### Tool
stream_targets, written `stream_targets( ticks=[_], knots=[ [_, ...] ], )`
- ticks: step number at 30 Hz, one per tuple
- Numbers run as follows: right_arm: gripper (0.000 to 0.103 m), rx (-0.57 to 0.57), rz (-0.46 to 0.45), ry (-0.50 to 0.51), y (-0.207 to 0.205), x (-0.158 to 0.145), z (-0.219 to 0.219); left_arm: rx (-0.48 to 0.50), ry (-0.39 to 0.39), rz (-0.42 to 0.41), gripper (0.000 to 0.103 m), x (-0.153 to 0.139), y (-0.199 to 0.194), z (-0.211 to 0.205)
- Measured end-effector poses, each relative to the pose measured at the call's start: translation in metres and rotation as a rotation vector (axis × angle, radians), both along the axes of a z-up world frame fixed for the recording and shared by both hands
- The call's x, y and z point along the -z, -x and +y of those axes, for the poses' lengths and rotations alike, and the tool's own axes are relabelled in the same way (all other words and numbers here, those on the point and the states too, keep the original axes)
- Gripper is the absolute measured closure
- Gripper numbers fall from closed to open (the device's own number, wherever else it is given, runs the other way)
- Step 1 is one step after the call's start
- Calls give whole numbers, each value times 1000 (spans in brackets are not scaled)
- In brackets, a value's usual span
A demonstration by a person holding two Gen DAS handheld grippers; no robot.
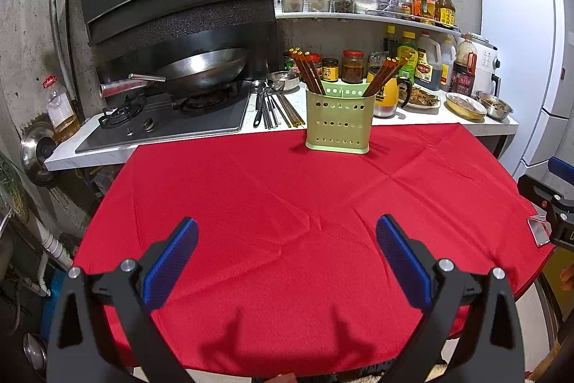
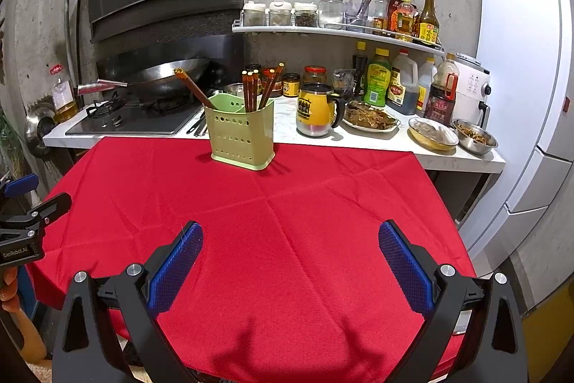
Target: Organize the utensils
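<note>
A pale green perforated utensil holder [image 1: 337,121] stands at the far edge of the red-clothed table [image 1: 272,203]. Brown chopsticks [image 1: 308,70] lean in its left compartment and more in its right. The holder also shows in the right wrist view [image 2: 241,137]. Loose utensils [image 1: 274,108], spoons and chopsticks, lie on the white counter behind it, to its left. My left gripper [image 1: 287,253] is open and empty above the near part of the table. My right gripper [image 2: 290,257] is open and empty too, to the right of the left one.
A gas hob with a wok [image 1: 201,67] is at the back left. A yellow mug [image 2: 317,110], jars, sauce bottles and dishes of food [image 2: 371,119] crowd the counter. A white fridge [image 2: 520,60] stands at the right.
</note>
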State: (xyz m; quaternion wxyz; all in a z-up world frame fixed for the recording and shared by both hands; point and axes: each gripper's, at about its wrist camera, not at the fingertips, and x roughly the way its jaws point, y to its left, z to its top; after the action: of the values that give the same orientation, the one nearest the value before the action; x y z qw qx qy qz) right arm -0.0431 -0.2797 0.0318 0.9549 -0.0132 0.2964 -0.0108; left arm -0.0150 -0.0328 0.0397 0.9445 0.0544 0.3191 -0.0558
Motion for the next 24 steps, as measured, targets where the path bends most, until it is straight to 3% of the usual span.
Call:
stream_targets(
  ticks=[24],
  knots=[
    [6, 0, 3, -3, -1, 0, -3, -3, 0, 3, 6, 0, -2, 2]
  ],
)
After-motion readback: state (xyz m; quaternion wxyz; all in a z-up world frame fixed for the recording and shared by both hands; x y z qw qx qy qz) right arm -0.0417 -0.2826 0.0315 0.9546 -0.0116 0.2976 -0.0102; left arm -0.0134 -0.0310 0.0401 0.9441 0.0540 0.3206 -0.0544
